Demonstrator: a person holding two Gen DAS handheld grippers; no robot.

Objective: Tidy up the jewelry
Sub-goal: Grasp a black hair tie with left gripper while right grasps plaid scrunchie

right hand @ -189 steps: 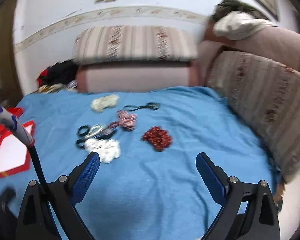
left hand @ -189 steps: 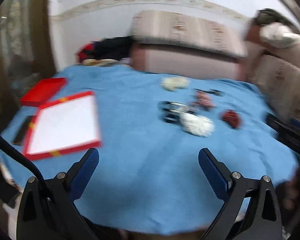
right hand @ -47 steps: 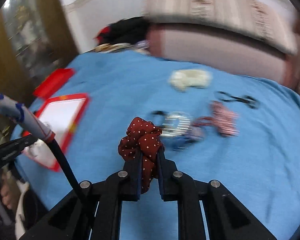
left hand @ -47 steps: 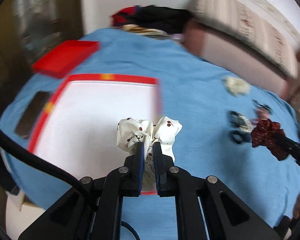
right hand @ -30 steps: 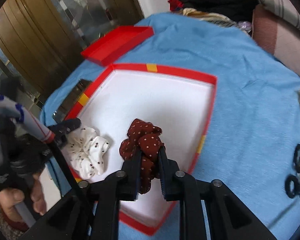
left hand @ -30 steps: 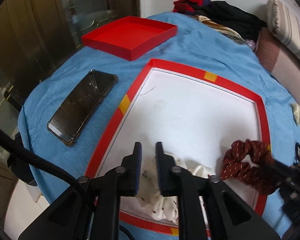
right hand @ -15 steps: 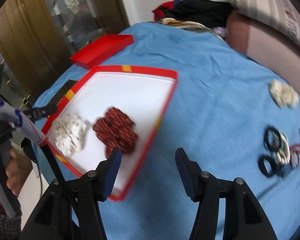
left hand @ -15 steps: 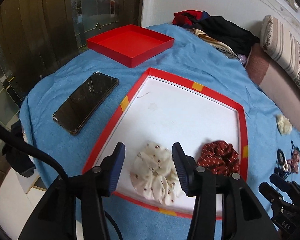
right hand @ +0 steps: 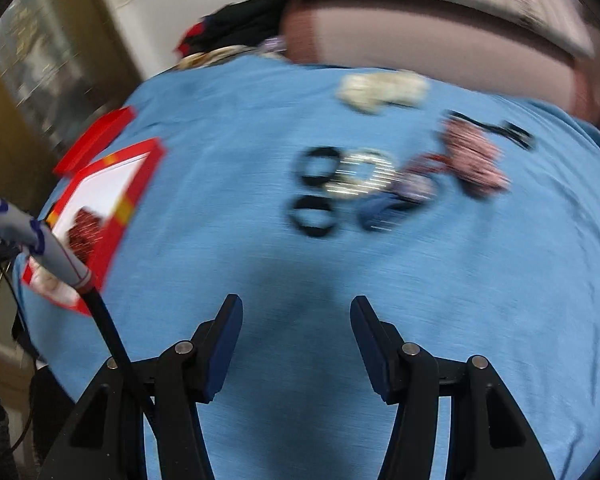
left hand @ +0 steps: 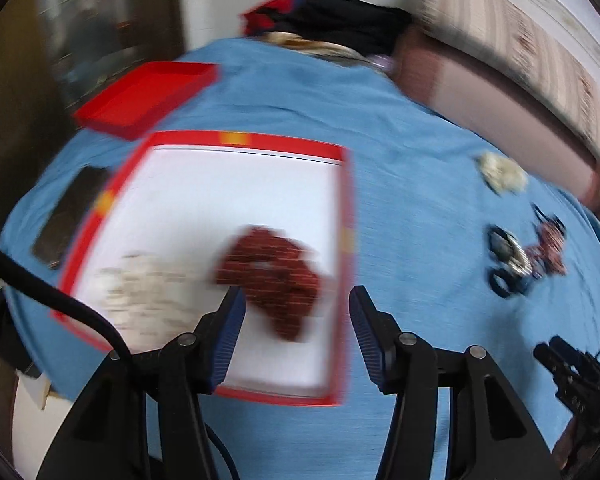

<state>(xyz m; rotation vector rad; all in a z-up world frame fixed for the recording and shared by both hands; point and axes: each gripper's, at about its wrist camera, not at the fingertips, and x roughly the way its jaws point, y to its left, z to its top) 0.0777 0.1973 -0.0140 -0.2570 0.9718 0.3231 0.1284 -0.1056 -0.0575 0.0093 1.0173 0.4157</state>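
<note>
Scrunchies: dark red scrunchie [left hand: 274, 276] and white scrunchie [left hand: 148, 292] side by side in red-rimmed tray [left hand: 236, 138]; left hand-held gripper [left hand: 296, 336], jaws just opened further, empty; right hand-held gripper [right hand: 296, 340] parted, empty; remaining hair ties [right hand: 314, 196] on blue cloth [right hand: 420, 300]

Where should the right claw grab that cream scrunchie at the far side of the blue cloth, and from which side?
Take the cream scrunchie across its bunched middle, coming down from above. It lies flat and apart from the other pieces on the blue cloth, so a top pinch gathers the soft folds. The right claw stands open and empty. Blur hides finer detail.
</note>
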